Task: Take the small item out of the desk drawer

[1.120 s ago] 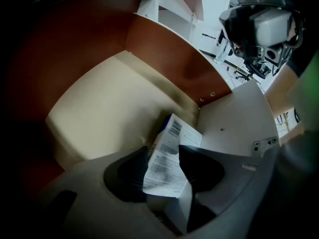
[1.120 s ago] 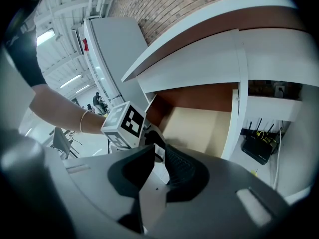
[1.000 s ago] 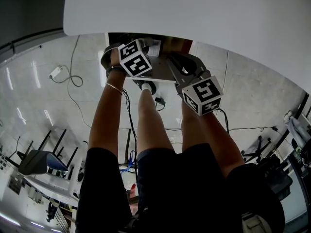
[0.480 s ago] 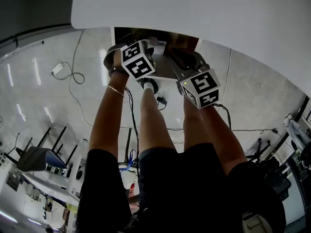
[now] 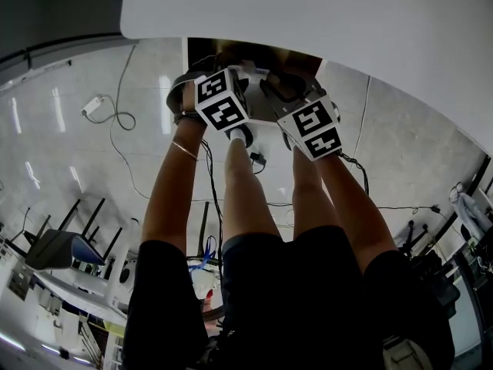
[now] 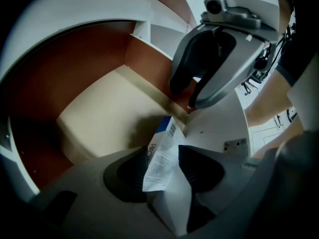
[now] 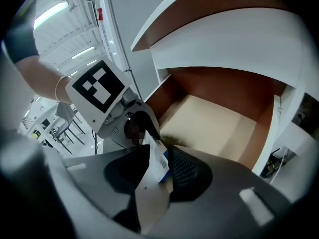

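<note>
A small white and blue box (image 6: 164, 151) stands on end between the two grippers, over the open drawer's (image 6: 104, 113) beige floor. My left gripper (image 6: 162, 166) is shut on its near end, with a pad against each side. In the right gripper view the same box (image 7: 160, 159) sits between the jaws of my right gripper (image 7: 159, 166), which are opening: it rests by the right pad with a gap at the left. In the head view both grippers, left (image 5: 227, 72) and right (image 5: 281, 83), reach into the drawer (image 5: 231, 52) beneath the white desk top (image 5: 308, 14); the box is hidden there.
The drawer has brown side walls (image 7: 259, 133) and a white front rim (image 6: 20, 173). A cable and power adapter (image 5: 96, 110) lie on the tiled floor at the left. Chairs and a table (image 5: 62, 253) stand at the lower left. My legs (image 5: 246, 206) fill the middle.
In the head view both marker cubes have shifted up toward the drawer opening, the right one more, and the two grippers now sit closer together.
</note>
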Demonstrator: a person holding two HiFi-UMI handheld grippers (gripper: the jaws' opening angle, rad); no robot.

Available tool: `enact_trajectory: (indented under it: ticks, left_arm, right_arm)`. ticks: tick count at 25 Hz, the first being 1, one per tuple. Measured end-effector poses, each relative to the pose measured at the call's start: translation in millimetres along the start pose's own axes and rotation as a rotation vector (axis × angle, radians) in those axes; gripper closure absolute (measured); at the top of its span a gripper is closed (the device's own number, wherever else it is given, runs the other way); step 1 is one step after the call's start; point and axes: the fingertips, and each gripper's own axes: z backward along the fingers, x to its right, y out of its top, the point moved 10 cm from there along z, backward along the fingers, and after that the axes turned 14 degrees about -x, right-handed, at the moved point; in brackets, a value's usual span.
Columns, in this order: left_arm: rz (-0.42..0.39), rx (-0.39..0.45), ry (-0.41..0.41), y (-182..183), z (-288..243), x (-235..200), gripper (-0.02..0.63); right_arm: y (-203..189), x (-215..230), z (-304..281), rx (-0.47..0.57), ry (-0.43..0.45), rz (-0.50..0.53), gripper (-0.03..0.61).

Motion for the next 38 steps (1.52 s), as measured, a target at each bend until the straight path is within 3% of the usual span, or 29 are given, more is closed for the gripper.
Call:
enact_trajectory:
  ticks: [27, 38]
  left_arm:
    - [-0.023, 0.035, -0.072, -8.3, 16.7, 13.8, 0.449]
    - [-0.017, 0.05, -0.076, -11.1, 20.2, 17.3, 0.469]
  right_arm:
    - [12.9, -5.9, -50.3, -0.274, -0.022, 0.431, 0.394]
    - [12.7, -14.2, -65.4, -0.329, -0.004, 0.508, 0.4]
